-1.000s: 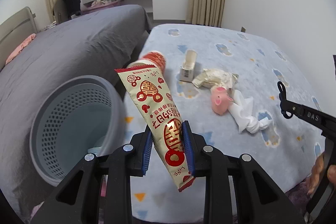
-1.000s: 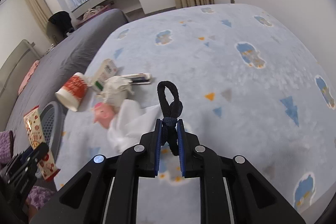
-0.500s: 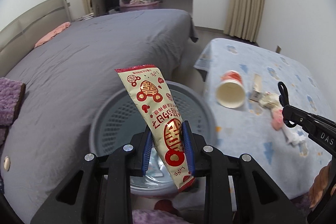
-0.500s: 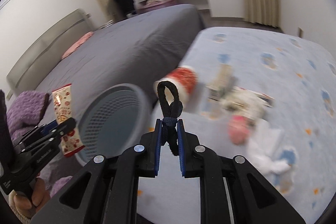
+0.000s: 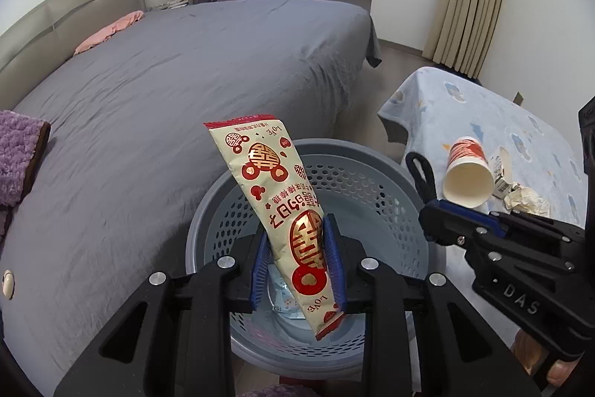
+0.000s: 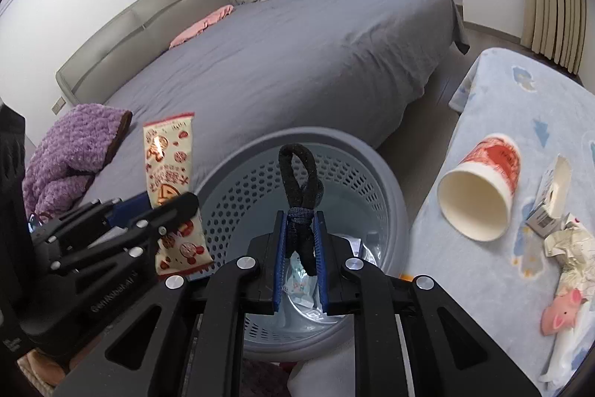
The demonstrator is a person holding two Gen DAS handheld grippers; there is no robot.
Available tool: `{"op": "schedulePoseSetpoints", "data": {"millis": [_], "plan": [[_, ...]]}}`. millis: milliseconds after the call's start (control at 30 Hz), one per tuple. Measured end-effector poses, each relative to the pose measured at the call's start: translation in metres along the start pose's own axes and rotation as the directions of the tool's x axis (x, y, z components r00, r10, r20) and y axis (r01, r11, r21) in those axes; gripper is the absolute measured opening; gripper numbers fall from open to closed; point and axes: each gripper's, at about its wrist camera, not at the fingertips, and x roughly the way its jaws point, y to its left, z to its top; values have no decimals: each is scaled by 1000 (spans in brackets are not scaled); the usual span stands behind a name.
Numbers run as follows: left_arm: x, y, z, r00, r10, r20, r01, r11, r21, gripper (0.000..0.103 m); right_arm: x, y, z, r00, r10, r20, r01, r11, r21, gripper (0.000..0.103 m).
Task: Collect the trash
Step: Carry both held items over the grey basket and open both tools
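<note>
Fingers of the left gripper (image 5: 297,265) clamp a snack wrapper (image 5: 277,199) above the basket (image 5: 390,181); the right gripper (image 6: 300,259) pinches a black cord (image 6: 299,188). Release both squarely over the opening.

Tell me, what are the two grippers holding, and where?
Left gripper pinches the snack wrapper near its bottom end. Right gripper pinches the black cord loop at its knot.

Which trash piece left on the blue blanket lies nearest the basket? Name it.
The red-and-white paper cup, lying on its side with its open mouth toward the basket. The small carton, crumpled wrapper and pink pig toy lie farther along the blanket.
</note>
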Motion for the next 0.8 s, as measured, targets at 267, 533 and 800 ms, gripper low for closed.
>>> {"op": "schedulePoseSetpoints", "data": {"millis": [267, 533, 800], "plan": [[13, 5, -3, 999, 22, -24, -23, 999, -49, 54, 4, -10, -3, 1000, 4, 19, -5, 1000, 30, 27], [9, 5, -5, 999, 52, 2, -52, 998, -48, 72, -6, -19, -7, 999, -4, 34, 3, 999, 32, 34], [11, 9, -7, 997, 73, -3, -73, 996, -58, 74, -9, -24, -10, 999, -12, 37, 10, 999, 42, 38]]}}
